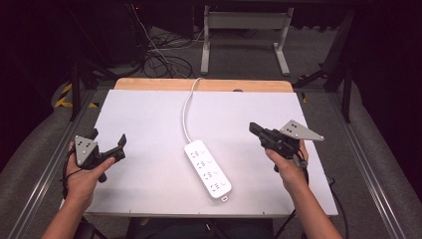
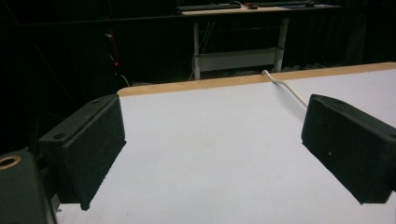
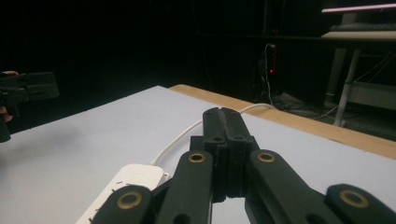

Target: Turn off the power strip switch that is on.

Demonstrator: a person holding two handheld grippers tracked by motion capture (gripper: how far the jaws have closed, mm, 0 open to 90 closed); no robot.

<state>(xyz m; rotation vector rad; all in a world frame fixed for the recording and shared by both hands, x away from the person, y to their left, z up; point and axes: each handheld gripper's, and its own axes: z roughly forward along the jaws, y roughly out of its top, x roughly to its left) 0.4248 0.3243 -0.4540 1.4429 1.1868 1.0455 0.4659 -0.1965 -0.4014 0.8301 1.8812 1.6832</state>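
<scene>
A white power strip [image 1: 207, 169] lies near the middle of the white board [image 1: 144, 119], its white cable [image 1: 187, 112] running to the far edge. My left gripper [image 1: 108, 139] hovers over the board's left side, held in a hand, jaws wide open with nothing between them; in the left gripper view its two black pads [image 2: 91, 149] stand far apart over bare board, with the cable [image 2: 287, 87] beyond. My right gripper [image 1: 255, 128] is over the right side, pointing left toward the strip, jaws shut and empty. The right gripper view looks along its closed jaws [image 3: 226, 116] over the strip's end [image 3: 126, 184].
The board rests on a wooden table whose far edge [image 1: 204, 84] shows as a tan band. Beyond it the floor holds tangled cables [image 1: 159, 55] and a white desk frame [image 1: 244, 35]. Metal rails [image 1: 45, 169] run along both sides of the table.
</scene>
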